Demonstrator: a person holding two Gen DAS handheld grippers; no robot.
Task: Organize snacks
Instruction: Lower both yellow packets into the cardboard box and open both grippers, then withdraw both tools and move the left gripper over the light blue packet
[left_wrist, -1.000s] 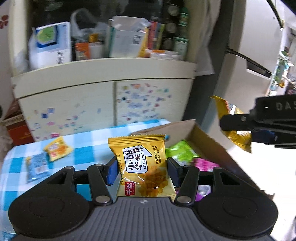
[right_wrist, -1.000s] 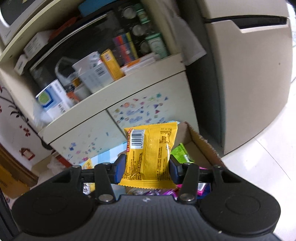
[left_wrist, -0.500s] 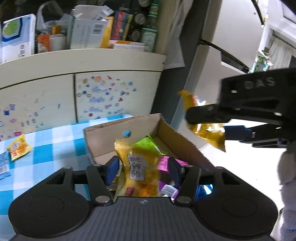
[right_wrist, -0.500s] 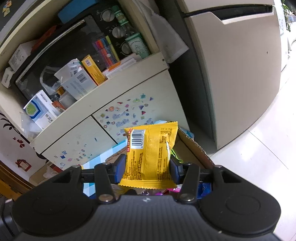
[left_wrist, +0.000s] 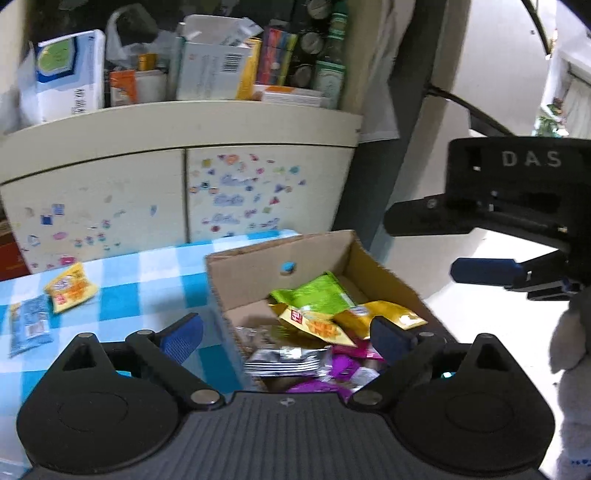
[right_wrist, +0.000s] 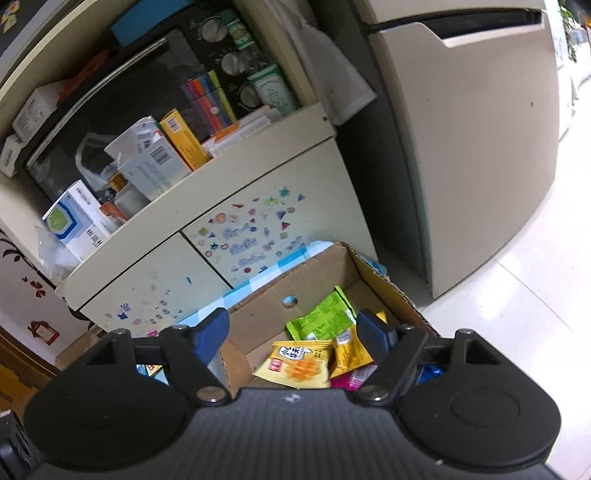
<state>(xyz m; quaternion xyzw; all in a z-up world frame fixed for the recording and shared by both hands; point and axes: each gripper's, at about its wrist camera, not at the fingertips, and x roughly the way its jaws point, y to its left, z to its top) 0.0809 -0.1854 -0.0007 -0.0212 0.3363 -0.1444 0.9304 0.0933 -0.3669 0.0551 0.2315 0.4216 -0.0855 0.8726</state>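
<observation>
Left wrist view: your left gripper (left_wrist: 284, 332) has its jaws opening, spread wide, with nothing pressed between the pads. Below the gap sits one cardboard box (left_wrist: 354, 251) on the checked tablecloth (left_wrist: 155, 280). Count the contents you can separate: one green packet (left_wrist: 314, 295) at the far side, two yellow waffle packets (left_wrist: 314, 325) side by side near the middle, one silver packet (left_wrist: 288, 360) nearer you, and magenta wrappers (left_wrist: 351, 365) whose number cannot be told. Two more snacks lie loose on the cloth at the far left: one yellow packet (left_wrist: 70, 288) and one blue packet (left_wrist: 29, 321), just beside each other.

Your right gripper (left_wrist: 476, 247) stands to the right, above the box's right wall; its jaws are also opening and hold nothing. From its own camera, the right gripper (right_wrist: 291, 328) frames the same box (right_wrist: 258, 314).

Beyond the table stands one sticker-covered cabinet (left_wrist: 177, 192) with a crowded shelf (left_wrist: 184, 110). Nothing blocks the box opening.
</observation>
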